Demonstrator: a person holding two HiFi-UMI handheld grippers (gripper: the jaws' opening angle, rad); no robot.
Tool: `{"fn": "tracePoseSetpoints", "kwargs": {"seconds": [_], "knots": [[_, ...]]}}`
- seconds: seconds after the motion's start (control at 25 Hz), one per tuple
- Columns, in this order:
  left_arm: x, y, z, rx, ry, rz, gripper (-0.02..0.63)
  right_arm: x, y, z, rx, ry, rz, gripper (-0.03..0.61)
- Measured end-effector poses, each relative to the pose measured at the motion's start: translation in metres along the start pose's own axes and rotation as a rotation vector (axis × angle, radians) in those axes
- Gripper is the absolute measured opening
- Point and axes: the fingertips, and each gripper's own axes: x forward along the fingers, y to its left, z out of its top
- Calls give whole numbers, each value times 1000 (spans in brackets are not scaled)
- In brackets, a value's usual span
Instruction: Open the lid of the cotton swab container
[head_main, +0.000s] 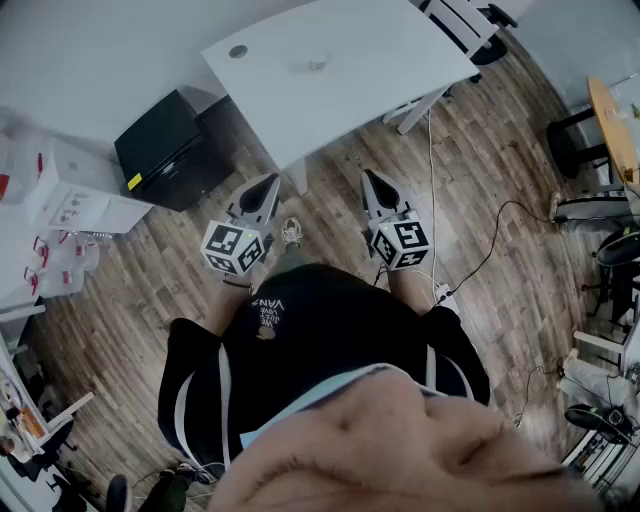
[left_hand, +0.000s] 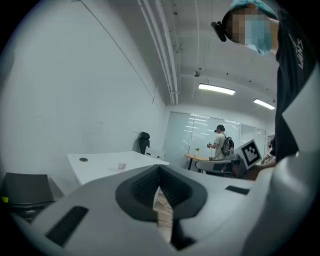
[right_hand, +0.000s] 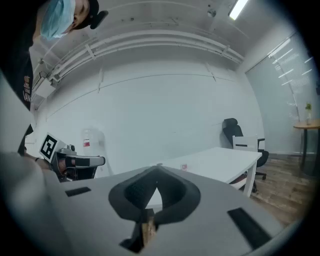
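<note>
Overhead, the grey left gripper (head_main: 266, 183) and right gripper (head_main: 373, 180) are seen, fingers closed and empty; the small cotton swab container (head_main: 316, 66) is set on the white worktop (head_main: 370, 60), upper centre. A backpacked person (left_hand: 220, 142) is shown only by the left gripper view.

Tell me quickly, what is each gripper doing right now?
The left gripper: closed, holding nothing.
The right gripper: closed, holding nothing.

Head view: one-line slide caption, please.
Person standing on wood-plank floor, left gripper and right gripper shut and empty, pointing toward a white office table bearing one small object.
</note>
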Motion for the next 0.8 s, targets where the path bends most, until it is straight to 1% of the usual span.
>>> {"fn": "tracePoseSetpoints", "kwargs": {"seconds": [0.44,0.56,0.8], "knots": [[4,-4,-3,-3,9,3,17,0,0,3,-7,-16,17,14],[6,-4,-3,-2,8,4,17,1,0,6,9,-33,31,14],[7,3,-4,-2,13,9,18,8,1,4,19,-27,30,14]]}}
